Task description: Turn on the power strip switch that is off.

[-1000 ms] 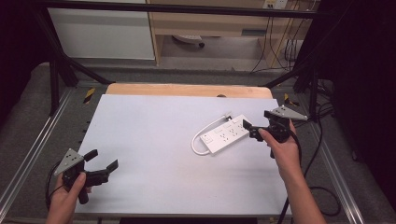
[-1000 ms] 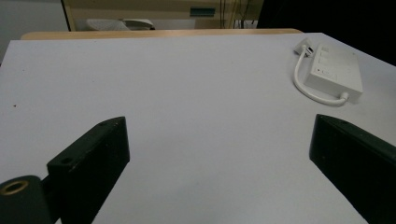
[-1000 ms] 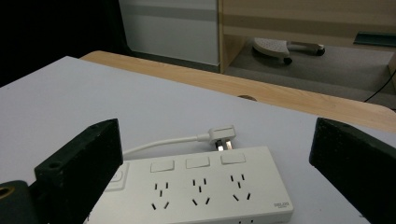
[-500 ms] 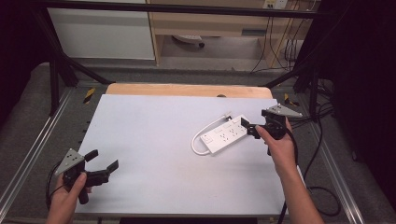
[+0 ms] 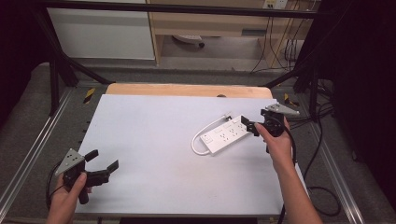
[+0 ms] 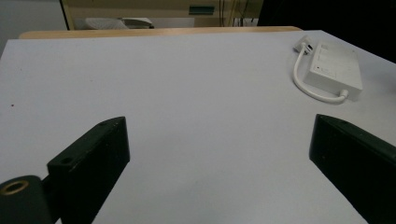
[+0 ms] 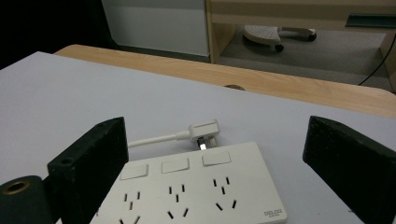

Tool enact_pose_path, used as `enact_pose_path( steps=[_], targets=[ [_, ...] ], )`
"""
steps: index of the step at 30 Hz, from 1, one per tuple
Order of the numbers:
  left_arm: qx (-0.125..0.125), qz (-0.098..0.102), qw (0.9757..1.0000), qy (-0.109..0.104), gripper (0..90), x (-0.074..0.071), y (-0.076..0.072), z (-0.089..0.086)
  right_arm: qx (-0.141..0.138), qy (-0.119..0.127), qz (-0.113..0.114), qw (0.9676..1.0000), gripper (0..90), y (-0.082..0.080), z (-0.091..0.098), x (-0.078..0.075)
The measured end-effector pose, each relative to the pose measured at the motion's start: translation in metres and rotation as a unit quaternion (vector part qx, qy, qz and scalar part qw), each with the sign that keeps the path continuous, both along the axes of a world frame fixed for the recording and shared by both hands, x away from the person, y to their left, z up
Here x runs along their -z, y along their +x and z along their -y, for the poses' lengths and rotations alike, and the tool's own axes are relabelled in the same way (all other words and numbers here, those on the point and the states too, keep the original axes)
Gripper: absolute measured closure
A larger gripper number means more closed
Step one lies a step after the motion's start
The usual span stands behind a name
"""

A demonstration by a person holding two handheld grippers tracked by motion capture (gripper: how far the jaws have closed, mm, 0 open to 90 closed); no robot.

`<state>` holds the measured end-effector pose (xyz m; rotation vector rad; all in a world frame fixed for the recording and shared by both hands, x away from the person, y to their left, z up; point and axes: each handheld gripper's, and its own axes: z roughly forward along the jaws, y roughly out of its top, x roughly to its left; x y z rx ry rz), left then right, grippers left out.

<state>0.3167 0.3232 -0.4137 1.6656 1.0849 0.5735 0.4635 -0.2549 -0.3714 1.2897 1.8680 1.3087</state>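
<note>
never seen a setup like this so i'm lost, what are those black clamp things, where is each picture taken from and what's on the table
No robot arm here: a person stands at the near edge of a white table with a hand-held two-jaw gripper in each hand. The high view looks down from above the person's side, so the forearms enter from the bottom. There the left gripper is near the table's front left corner, and the right gripper is at the end of a white power strip.

The other two pictures come from small cameras riding on the grippers, looking out along their black jaws. The left gripper view sees the strip far off; the right gripper view has it just ahead, between the wide-open jaws, with its plug and short cable lying behind it.

Both grippers are open and hold nothing. The strip is the one loose item on the table.
</note>
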Motion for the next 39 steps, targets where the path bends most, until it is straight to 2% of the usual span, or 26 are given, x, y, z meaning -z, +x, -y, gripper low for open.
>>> enact_pose_path(
  steps=[25,39],
  targets=[
    [0.001,-0.001,1.0000,0.000,5.2,0.000,0.000,0.000,0.023,0.001,-0.020,0.9995,10.8,0.021,0.000,0.020],
    [0.003,-0.002,1.0000,0.003,5.2,0.001,0.001,0.000,0.023,-0.002,-0.022,0.9995,28.9,0.031,-0.003,0.032]
  ],
)
